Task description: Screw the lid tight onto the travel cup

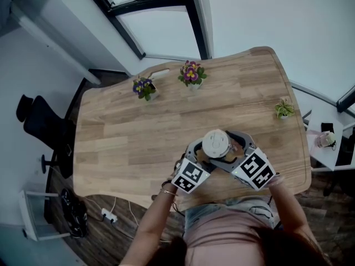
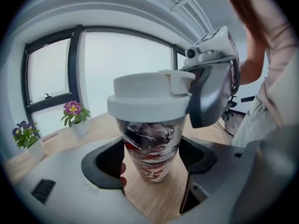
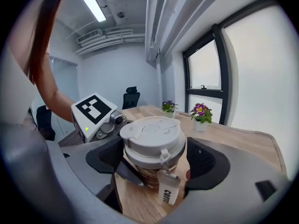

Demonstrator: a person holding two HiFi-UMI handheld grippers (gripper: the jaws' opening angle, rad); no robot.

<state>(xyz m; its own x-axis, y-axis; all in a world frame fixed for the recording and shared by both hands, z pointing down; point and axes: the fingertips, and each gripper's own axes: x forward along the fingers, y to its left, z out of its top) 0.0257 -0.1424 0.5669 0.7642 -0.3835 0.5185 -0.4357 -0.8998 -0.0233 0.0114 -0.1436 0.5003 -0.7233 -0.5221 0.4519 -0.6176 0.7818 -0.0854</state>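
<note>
**White lid (image 3: 152, 139) seated, right jaws slack around it: taking the next turn cleanly**

Between the jaws of the left gripper (image 2: 154, 161) stands the travel cup (image 2: 152, 148), upright on the wooden table (image 1: 138, 132). Both pads bear on its patterned body, well below the lid, so this gripper is clenched on the cup and serves as the anchor. The right gripper (image 3: 155, 162) comes in from the opposite side at lid height. Its jaws stand spread with the lid between them and a sliver of gap at each side, so it is released and grips nothing.

The lid looks level on the rim, though how tight it is cannot be told from here. My judgement is that the step in hand is a fresh bite for another twist.

- Close the right jaws squarely on the broad rim band of the lid, not on the raised spout cap on top.
- Keep them clear of the hang tag (image 3: 168, 190), which dangles off the lid's edge on the side nearest the right gripper's camera and could get pinched.
- Turn about the cup's own axis and keep the lid flat.
- Hold the left clamp firm, since a smooth tapered body may spin or ride up in the pads
</note>
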